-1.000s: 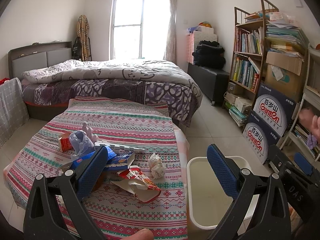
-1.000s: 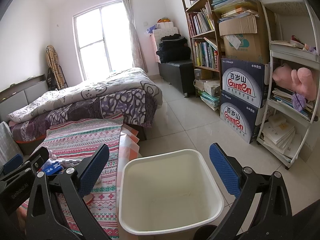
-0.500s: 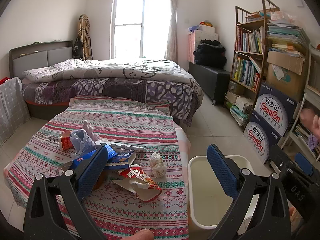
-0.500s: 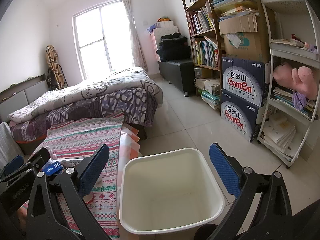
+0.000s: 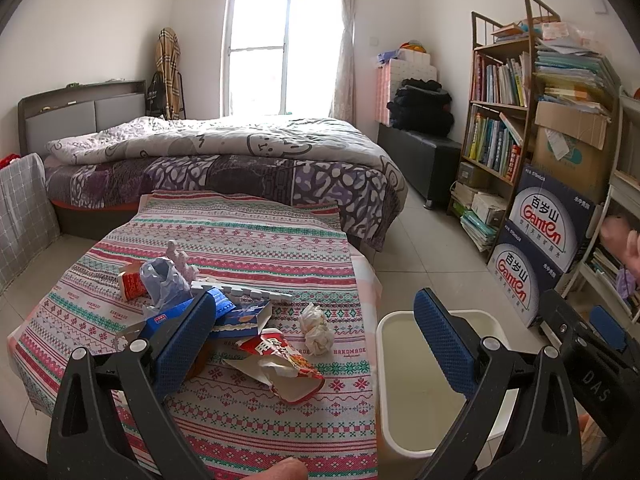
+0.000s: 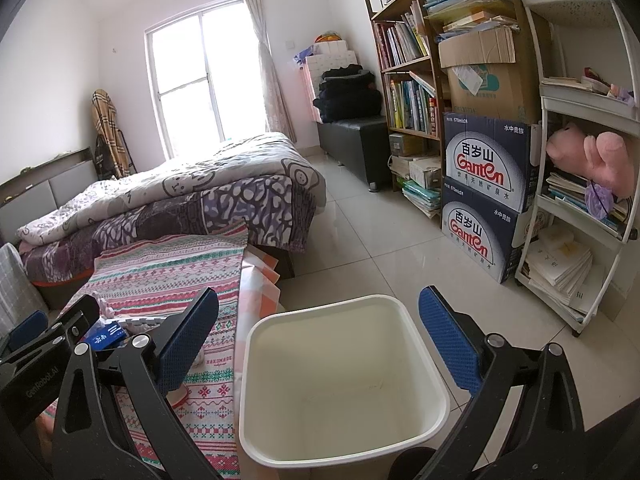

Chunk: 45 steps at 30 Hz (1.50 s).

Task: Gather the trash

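Trash lies on a low table under a striped cloth (image 5: 240,240): a crumpled white tissue (image 5: 316,326), a torn red snack wrapper (image 5: 280,364), blue cartons (image 5: 236,314), a grey-blue plastic bag (image 5: 162,280) and a small red box (image 5: 132,282). My left gripper (image 5: 316,344) hangs open above the table's near right part, holding nothing. A white bin (image 6: 340,384), empty inside, stands on the floor to the right of the table; its rim (image 5: 384,320) shows in the left wrist view. My right gripper (image 6: 320,344) is open just above the bin.
A bed (image 5: 224,156) lies beyond the table. Bookshelves (image 5: 500,108), stacked Ganten cartons (image 6: 484,192) and a white rack (image 6: 580,160) line the right wall. Bare tiled floor (image 6: 360,240) runs between the bed and the shelves. A fingertip (image 5: 280,470) shows at the bottom edge.
Both views have shifted only slightly. Both grippers stay open and the trash has not moved.
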Each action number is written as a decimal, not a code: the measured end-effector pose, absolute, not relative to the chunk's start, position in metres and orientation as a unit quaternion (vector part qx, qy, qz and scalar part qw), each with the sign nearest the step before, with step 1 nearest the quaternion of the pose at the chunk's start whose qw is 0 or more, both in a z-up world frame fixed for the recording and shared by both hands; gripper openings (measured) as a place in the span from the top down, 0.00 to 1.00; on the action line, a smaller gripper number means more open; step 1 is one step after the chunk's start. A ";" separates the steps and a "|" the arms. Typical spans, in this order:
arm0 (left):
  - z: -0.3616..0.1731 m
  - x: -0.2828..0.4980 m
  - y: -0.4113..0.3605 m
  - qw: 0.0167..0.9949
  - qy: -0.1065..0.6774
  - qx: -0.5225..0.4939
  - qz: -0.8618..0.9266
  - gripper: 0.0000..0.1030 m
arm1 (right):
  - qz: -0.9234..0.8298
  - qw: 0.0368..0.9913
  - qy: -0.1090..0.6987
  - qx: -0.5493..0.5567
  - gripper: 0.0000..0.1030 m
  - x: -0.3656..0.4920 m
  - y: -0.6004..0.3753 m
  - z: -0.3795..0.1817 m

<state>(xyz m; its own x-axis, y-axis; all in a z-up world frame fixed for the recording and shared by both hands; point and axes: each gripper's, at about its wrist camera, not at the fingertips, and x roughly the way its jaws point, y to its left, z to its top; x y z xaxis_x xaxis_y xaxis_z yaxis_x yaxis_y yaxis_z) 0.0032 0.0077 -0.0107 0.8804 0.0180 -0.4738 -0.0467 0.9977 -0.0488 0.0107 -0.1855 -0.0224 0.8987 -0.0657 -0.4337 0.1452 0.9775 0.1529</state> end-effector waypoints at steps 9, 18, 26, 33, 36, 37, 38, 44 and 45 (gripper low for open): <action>-0.011 0.003 0.008 0.969 0.244 -0.029 0.017 0.06 | -0.054 0.970 0.219 0.092 0.07 0.011 -0.185 -0.022; -0.012 0.002 0.008 0.969 0.245 -0.030 0.017 0.06 | -0.054 0.970 0.220 0.092 0.07 0.009 -0.179 -0.025; -0.013 0.002 0.009 0.969 0.246 -0.030 0.018 0.06 | -0.055 0.970 0.220 0.093 0.07 0.011 -0.185 -0.020; -0.015 0.008 0.014 0.965 0.260 -0.035 0.028 0.06 | -0.048 0.965 0.239 0.097 0.07 0.019 -0.174 -0.021; -0.015 0.016 0.020 0.960 0.276 -0.032 0.040 0.06 | -0.039 0.961 0.257 0.098 0.07 0.025 -0.171 -0.018; -0.016 0.020 0.023 0.957 0.284 -0.029 0.048 0.06 | -0.033 0.958 0.268 0.095 0.07 0.031 -0.170 -0.014; -0.016 0.023 0.027 0.955 0.291 -0.027 0.056 0.06 | -0.029 0.957 0.275 0.092 0.07 0.035 -0.168 -0.011; -0.015 0.060 0.062 0.929 0.361 -0.008 0.078 0.06 | 0.024 0.941 0.335 0.047 0.07 0.075 -0.146 -0.001; -0.015 0.068 0.068 0.922 0.380 0.002 0.076 0.06 | 0.037 0.936 0.349 0.040 0.07 0.084 -0.139 -0.003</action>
<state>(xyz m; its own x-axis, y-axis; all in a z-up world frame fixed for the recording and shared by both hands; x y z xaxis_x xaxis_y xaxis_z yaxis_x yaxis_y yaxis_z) 0.0675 0.0683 -0.0151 0.7002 0.1425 -0.6996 -0.1390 0.9883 0.0621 0.0841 -0.1386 -0.0032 0.7538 0.0961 -0.6501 -0.0409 0.9942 0.0996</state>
